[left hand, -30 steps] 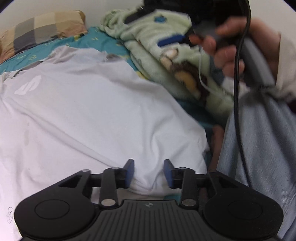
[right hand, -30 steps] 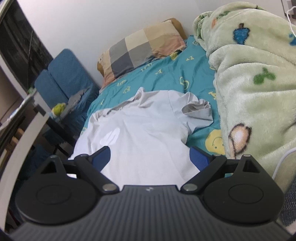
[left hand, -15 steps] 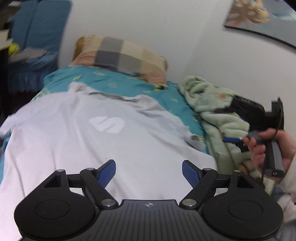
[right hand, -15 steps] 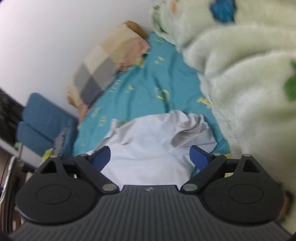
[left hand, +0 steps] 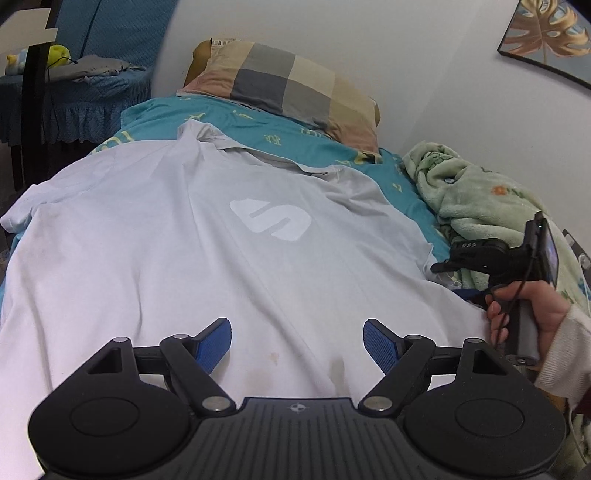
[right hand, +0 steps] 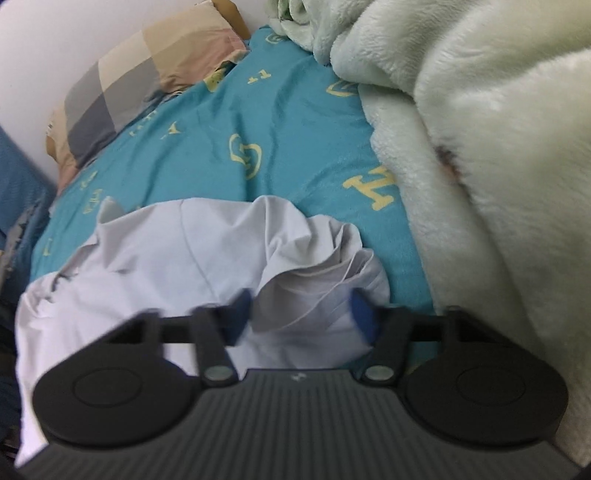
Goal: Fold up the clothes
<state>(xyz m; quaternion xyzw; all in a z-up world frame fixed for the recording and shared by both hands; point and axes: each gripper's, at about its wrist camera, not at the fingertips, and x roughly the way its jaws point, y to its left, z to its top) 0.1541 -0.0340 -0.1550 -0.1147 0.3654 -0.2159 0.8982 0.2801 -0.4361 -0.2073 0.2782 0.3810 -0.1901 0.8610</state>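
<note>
Left wrist view: left claw [left hand: 297, 341] gapes over the spread shirt [left hand: 184, 240]; right claw [right hand: 301, 314], blurred, half-open, straddles its bunched sleeve [right hand: 325, 254], likely to grip.

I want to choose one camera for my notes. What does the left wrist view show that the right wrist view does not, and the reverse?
Only the left wrist view shows the shirt's white logo, the framed leaf picture, the blue chair, and the person's hand holding the right claw.

Only the right wrist view shows the crumpled sleeve lying between the open fingers of the right claw.

Both show the pale shirt, the teal bedsheet, the checked pillow and the green blanket. The left claw is open over the hem.
</note>
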